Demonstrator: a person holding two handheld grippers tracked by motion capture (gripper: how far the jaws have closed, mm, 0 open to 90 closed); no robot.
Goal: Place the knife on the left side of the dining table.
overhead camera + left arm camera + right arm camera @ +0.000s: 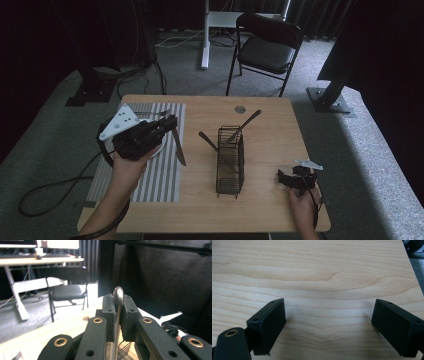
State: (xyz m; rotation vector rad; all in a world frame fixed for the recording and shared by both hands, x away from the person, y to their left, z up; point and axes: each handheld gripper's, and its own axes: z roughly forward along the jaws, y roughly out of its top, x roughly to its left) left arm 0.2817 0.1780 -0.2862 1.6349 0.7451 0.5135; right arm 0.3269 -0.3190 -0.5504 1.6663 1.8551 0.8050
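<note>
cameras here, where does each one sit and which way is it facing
High view: fixed above the person's side, looking forward and down on the table; both forearms enter from below, left gripper holding a knife, right gripper low by the wire rack.
Left gripper view: rides the left gripper, looking across the table toward a folding chair; jaws clamp the knife handle.
Right gripper view: rides the right gripper, looking down at bare wood; jaws apart.
Shared: high and left gripper views both show the chair.

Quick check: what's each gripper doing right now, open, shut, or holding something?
Left gripper: shut on a knife, by its handle.
Right gripper: open, holding nothing, over the table.
</note>
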